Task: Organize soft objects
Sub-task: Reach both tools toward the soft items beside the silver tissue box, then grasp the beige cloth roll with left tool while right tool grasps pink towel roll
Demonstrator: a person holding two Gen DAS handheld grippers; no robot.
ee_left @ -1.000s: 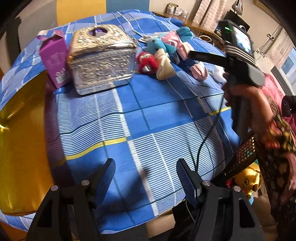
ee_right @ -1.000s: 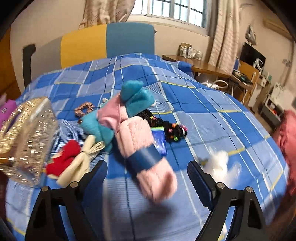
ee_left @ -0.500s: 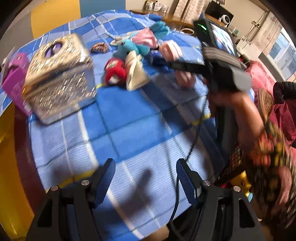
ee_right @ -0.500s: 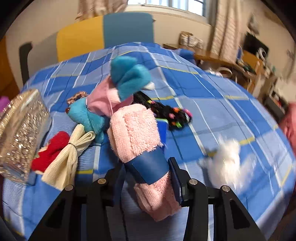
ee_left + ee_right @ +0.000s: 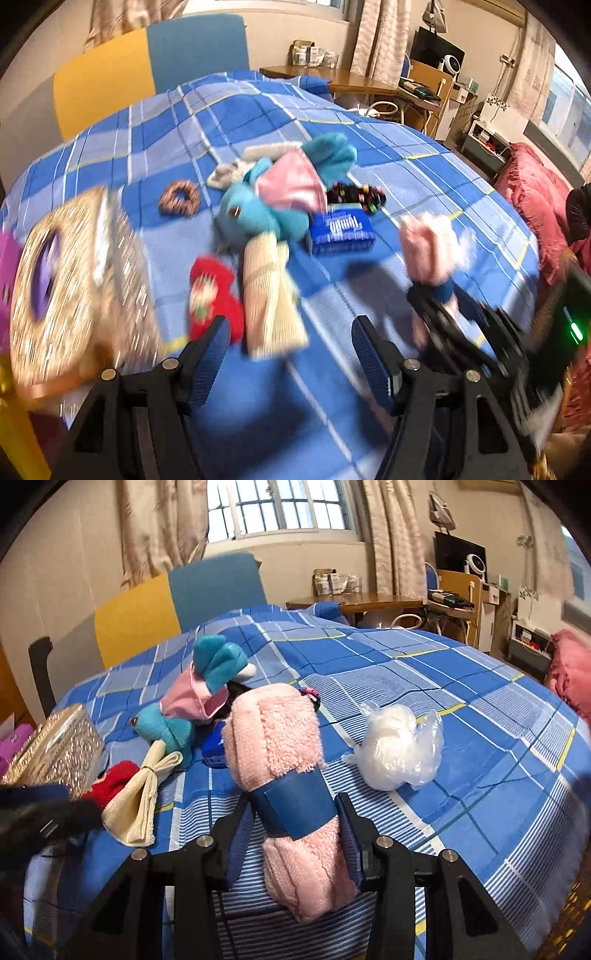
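Note:
My right gripper (image 5: 291, 834) is shut on a rolled pink towel with a blue band (image 5: 284, 753) and holds it above the blue plaid tablecloth (image 5: 461, 686); the towel (image 5: 428, 247) and gripper also show blurred in the left wrist view. My left gripper (image 5: 291, 350) is open and empty, just in front of a cream folded cloth (image 5: 271, 291) and a red soft toy (image 5: 210, 291). A blue plush in a pink dress (image 5: 273, 195) lies behind them. A white fluffy thing in clear plastic (image 5: 397, 749) lies right of the towel.
A gold glitter box (image 5: 70, 280) stands at the left with a purple box (image 5: 14, 734) beside it. A brown scrunchie (image 5: 180, 198), a blue packet (image 5: 341, 230) and dark hair ties (image 5: 356, 194) lie among the toys. A yellow and blue chair (image 5: 177, 605) stands behind the table.
My right gripper closed on the pink towel and lifted it off the cloth. My left gripper swung forward toward the toy pile and stayed open.

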